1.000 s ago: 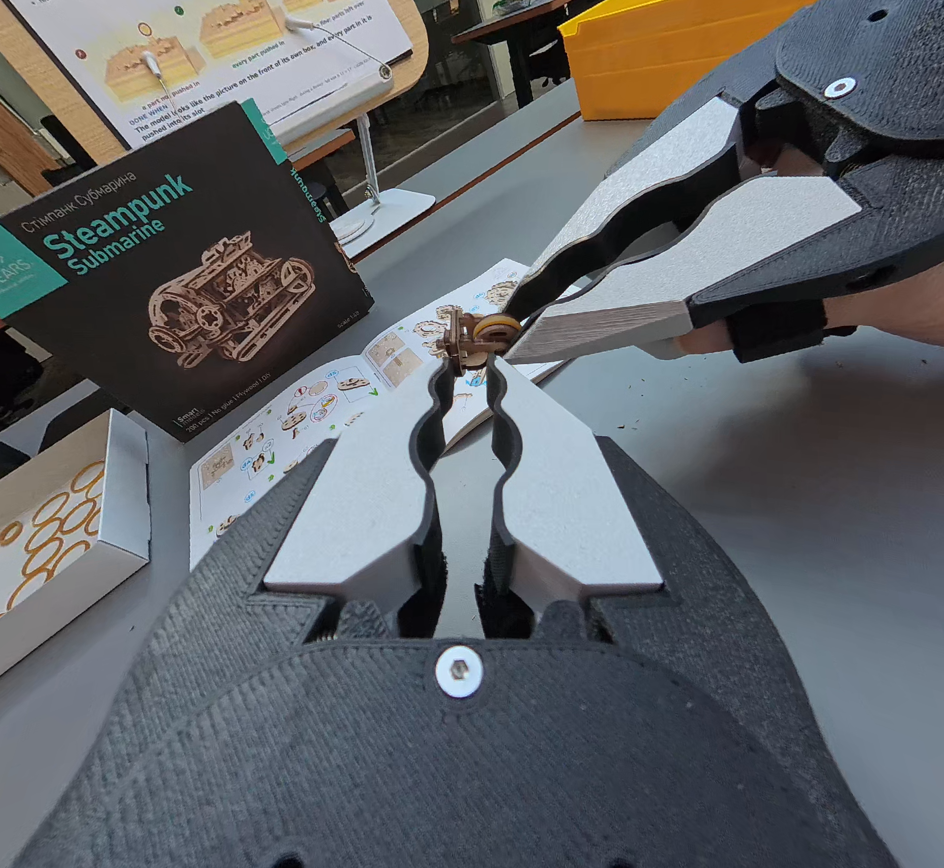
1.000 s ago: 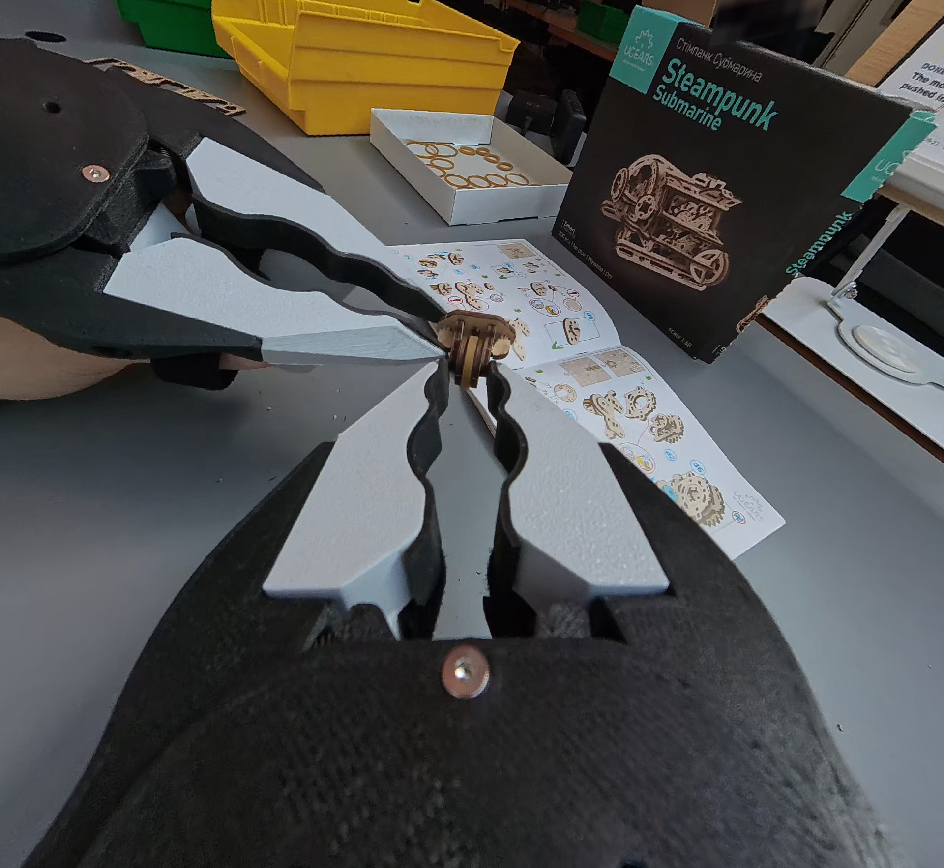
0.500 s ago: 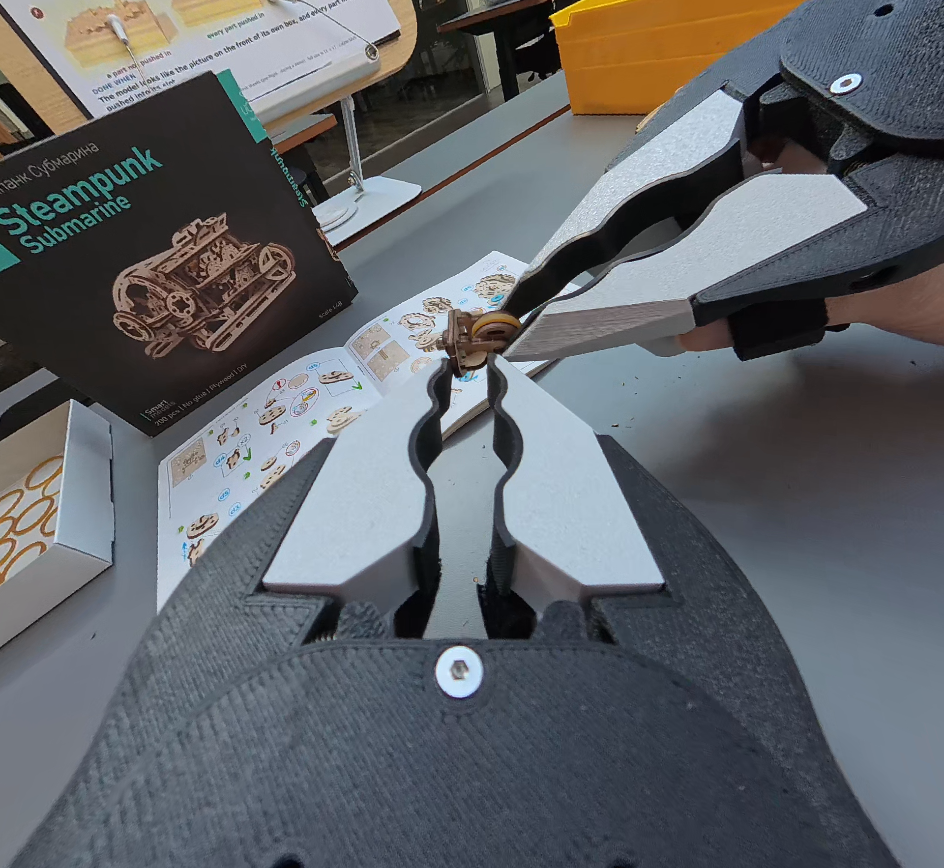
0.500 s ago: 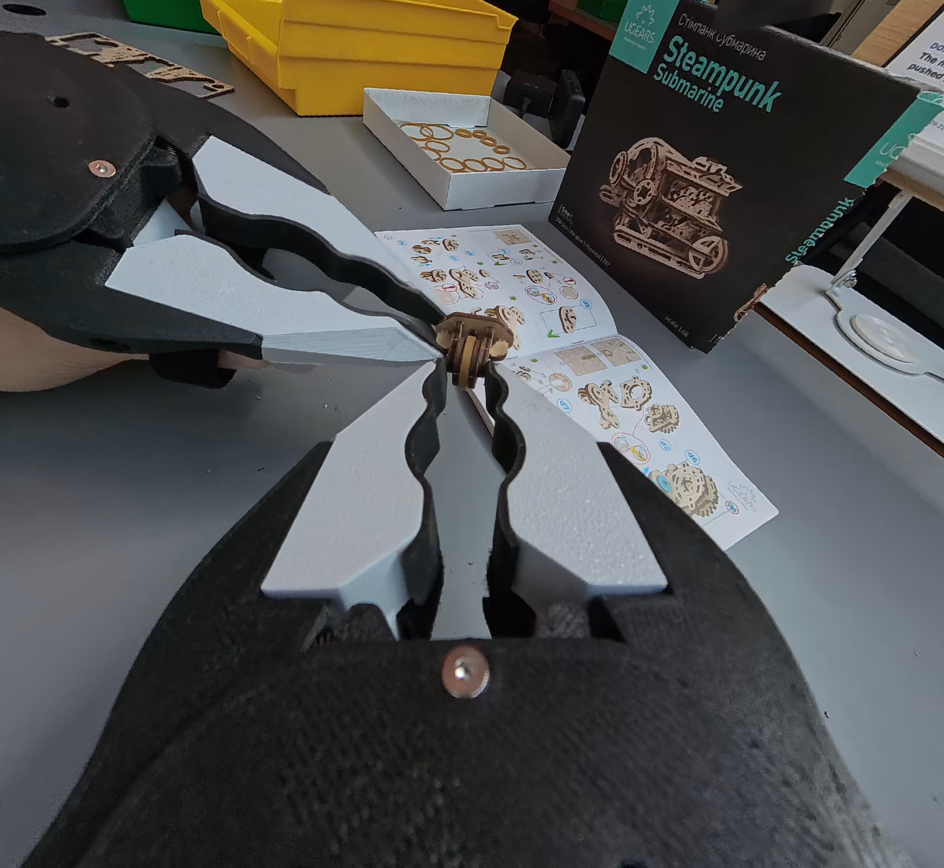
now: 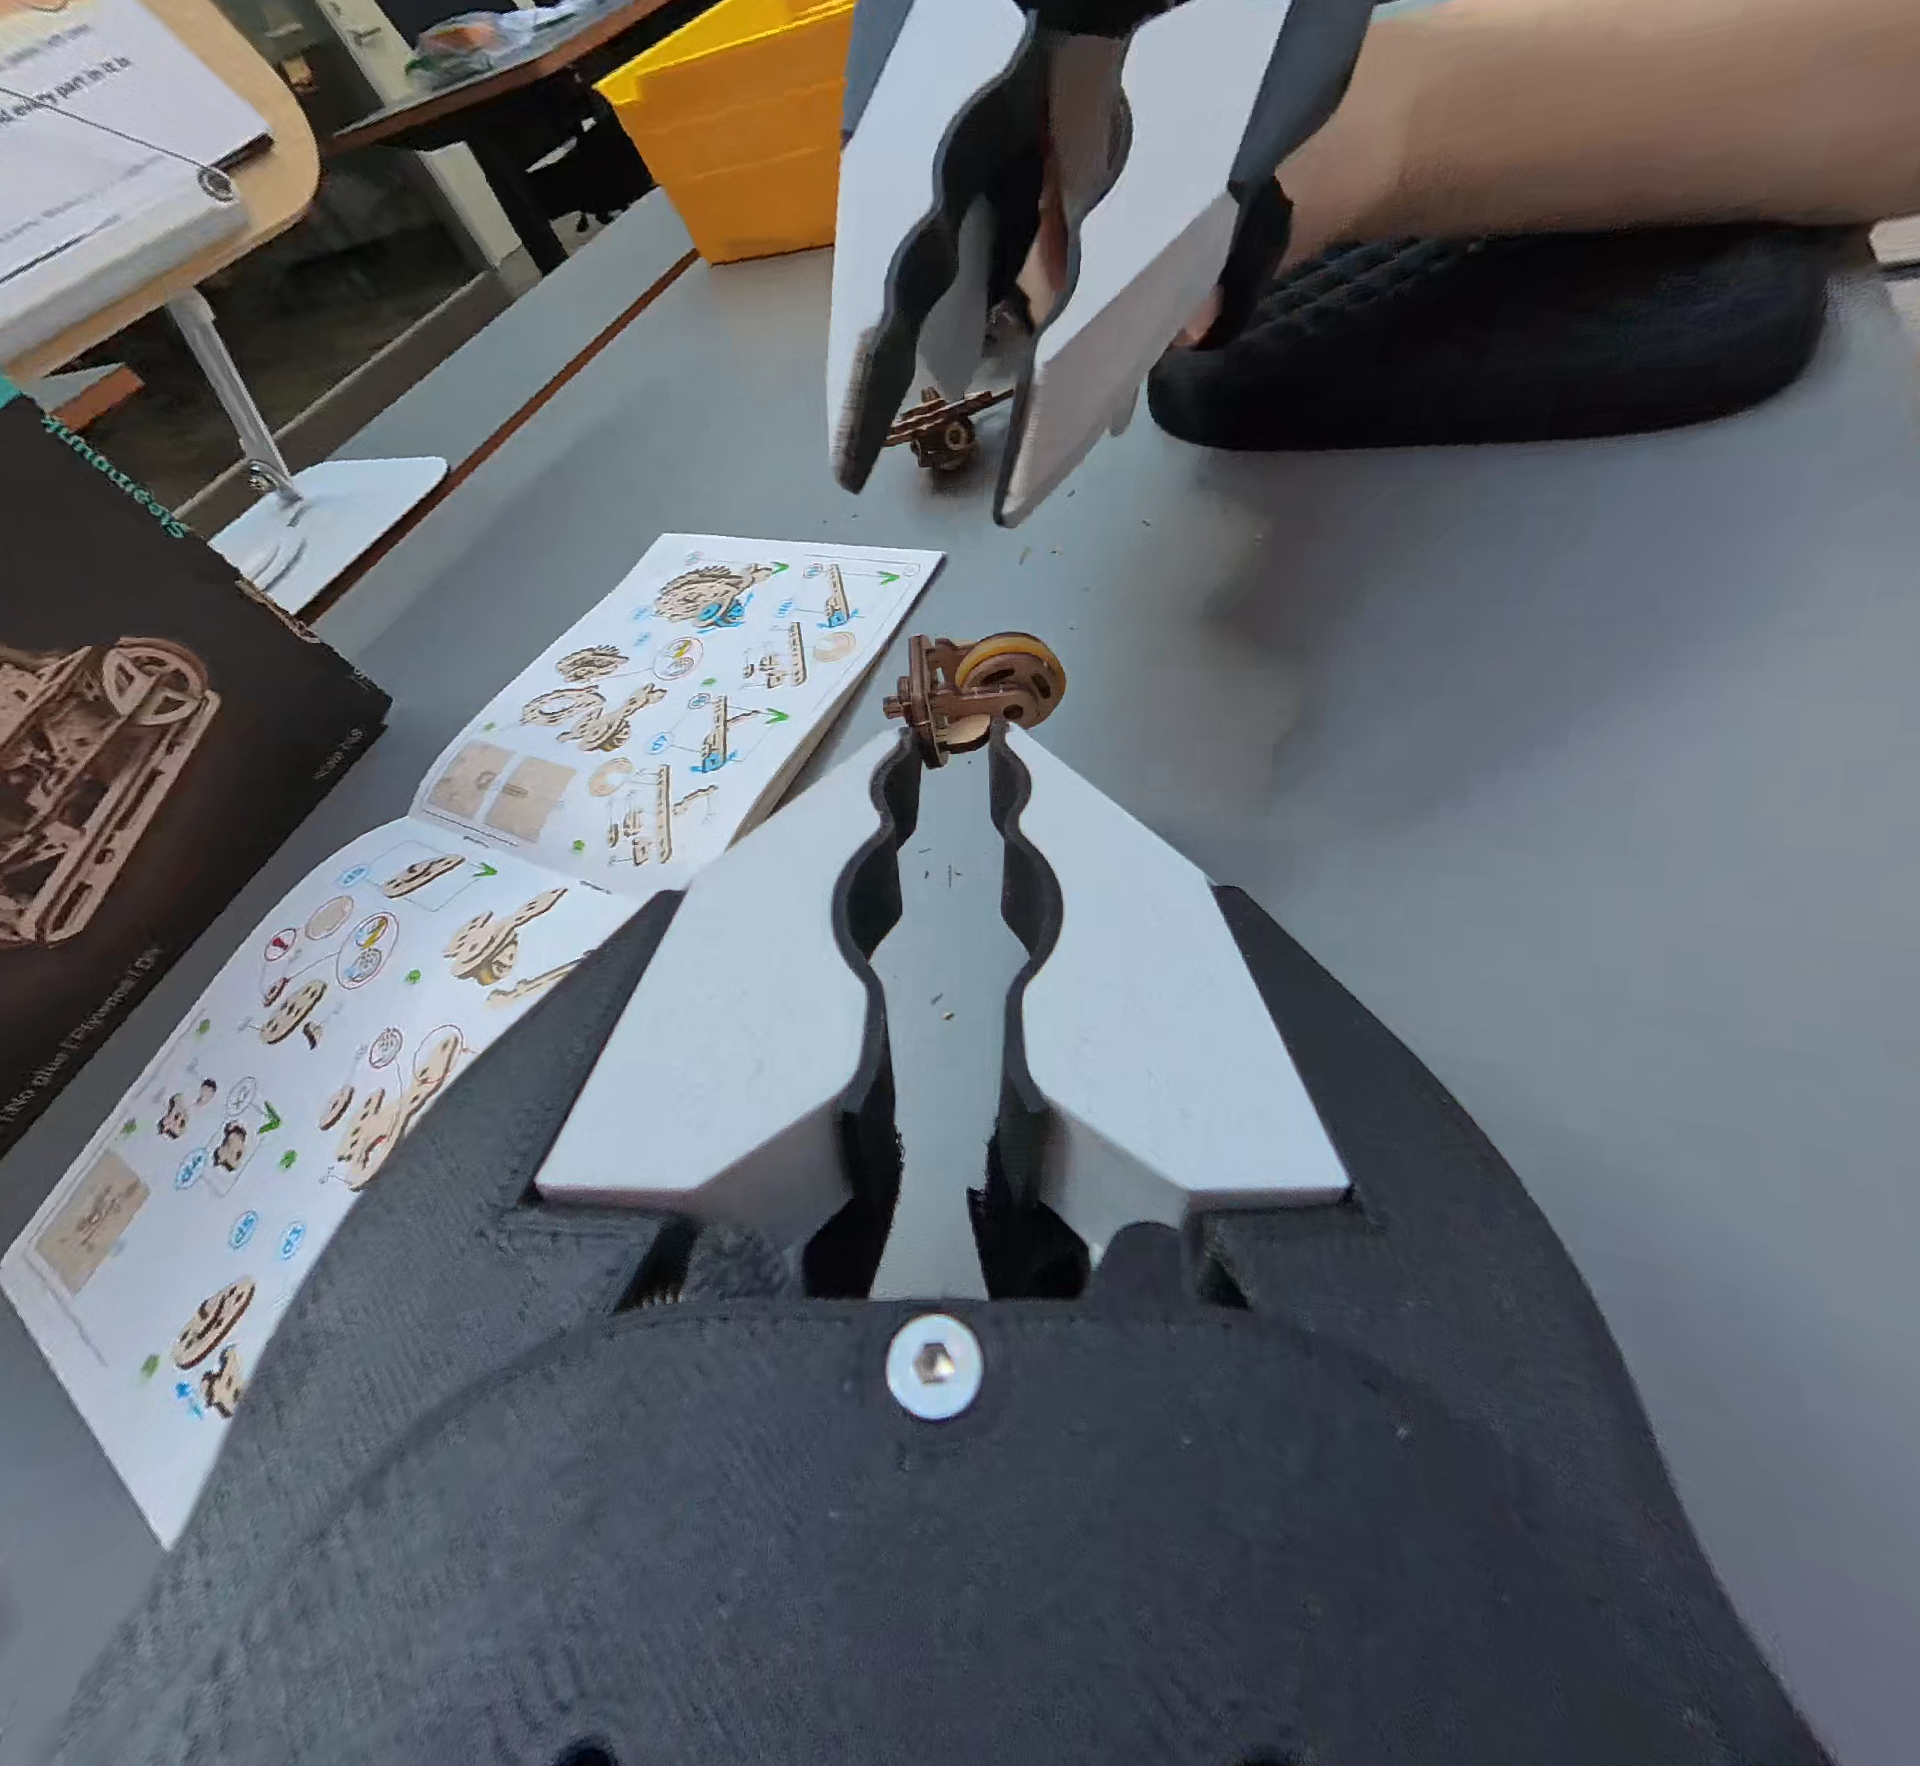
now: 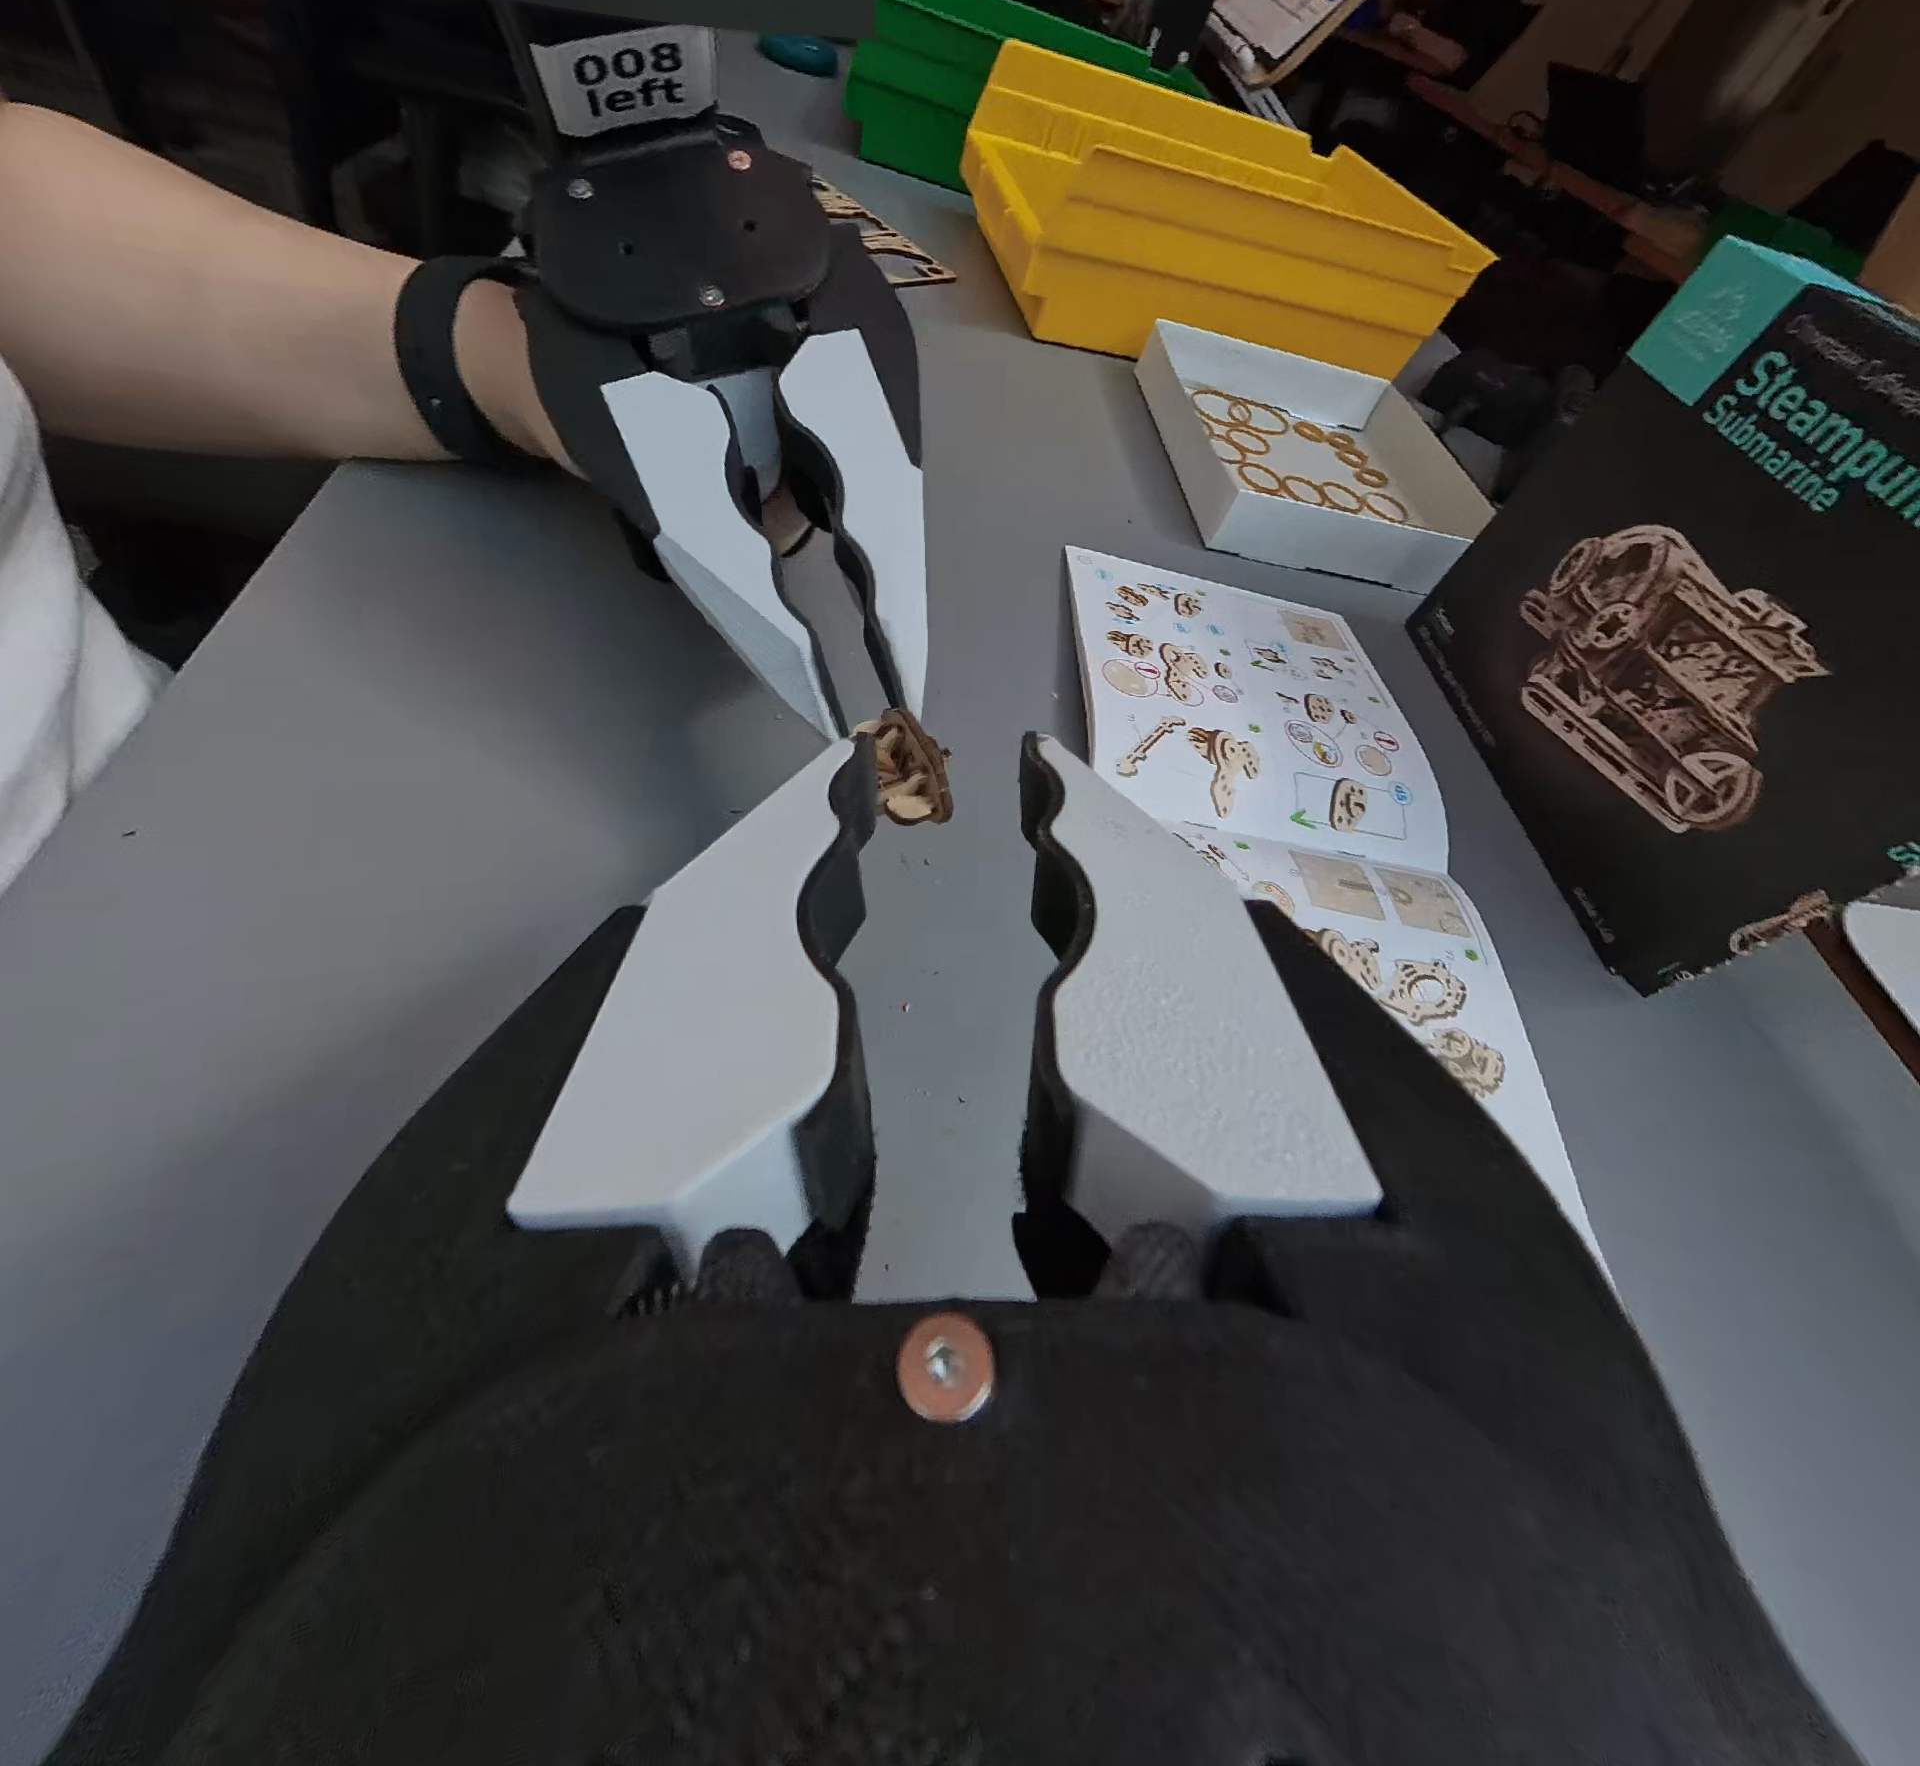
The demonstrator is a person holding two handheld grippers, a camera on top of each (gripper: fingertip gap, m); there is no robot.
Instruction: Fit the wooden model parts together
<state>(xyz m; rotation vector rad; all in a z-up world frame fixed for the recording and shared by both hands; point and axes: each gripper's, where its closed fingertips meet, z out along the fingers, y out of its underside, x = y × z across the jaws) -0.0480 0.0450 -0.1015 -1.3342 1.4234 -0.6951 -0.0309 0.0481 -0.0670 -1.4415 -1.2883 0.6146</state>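
My left gripper (image 5: 951,745) is shut on a small wooden assembly (image 5: 971,693) with a round disc, and holds it just above the grey table (image 5: 1455,833). My right gripper (image 5: 930,490) is open and empty, raised beyond the assembly with its tips pointing down, apart from it. A second small wooden part (image 5: 940,433) lies on the table behind the right gripper's fingers. In the right wrist view, the right gripper (image 6: 940,755) stands open. The left gripper (image 6: 878,724) holds the assembly (image 6: 914,776) close to its left fingertip.
An open instruction booklet (image 6: 1247,729) lies on the table. The black kit box (image 6: 1683,625) stands beside it. A white tray of wooden rings (image 6: 1299,469) sits behind the booklet, with yellow bins (image 6: 1195,230) and green bins (image 6: 914,85) beyond. A black pad (image 5: 1507,334) lies under the right forearm. About 4 cm separates my left fingertips from my right.
The right gripper has let go of the wooden assembly, opened, and drawn back and up. The left gripper still holds the assembly and has swung to face the right hand.
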